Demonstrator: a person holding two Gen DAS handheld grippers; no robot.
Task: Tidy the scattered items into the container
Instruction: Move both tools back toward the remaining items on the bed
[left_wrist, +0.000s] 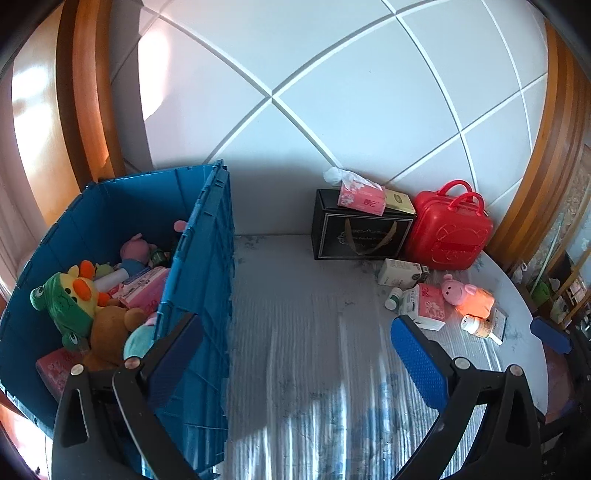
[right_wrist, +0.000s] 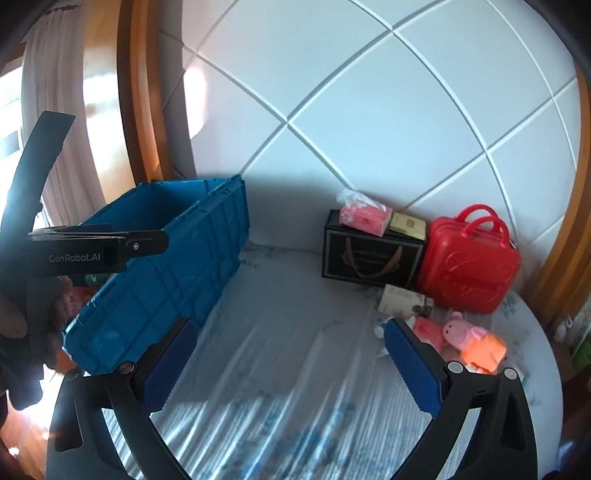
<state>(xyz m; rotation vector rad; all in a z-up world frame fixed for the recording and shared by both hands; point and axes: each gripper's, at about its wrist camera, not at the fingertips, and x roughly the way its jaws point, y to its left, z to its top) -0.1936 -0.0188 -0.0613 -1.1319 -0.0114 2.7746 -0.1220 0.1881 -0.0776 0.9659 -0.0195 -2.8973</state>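
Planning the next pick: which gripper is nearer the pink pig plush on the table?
Right, probably. The right gripper has the pink pig plush just beyond its right finger; the left gripper sits by the blue crate, farther off.

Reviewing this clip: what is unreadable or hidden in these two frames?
- Right wrist view: contents of the blue plastic crate, hidden by its wall and the left gripper's body.
- Left wrist view: label of the small white bottle, too small.
- Right wrist view: items behind the pink pig plush, blurred.
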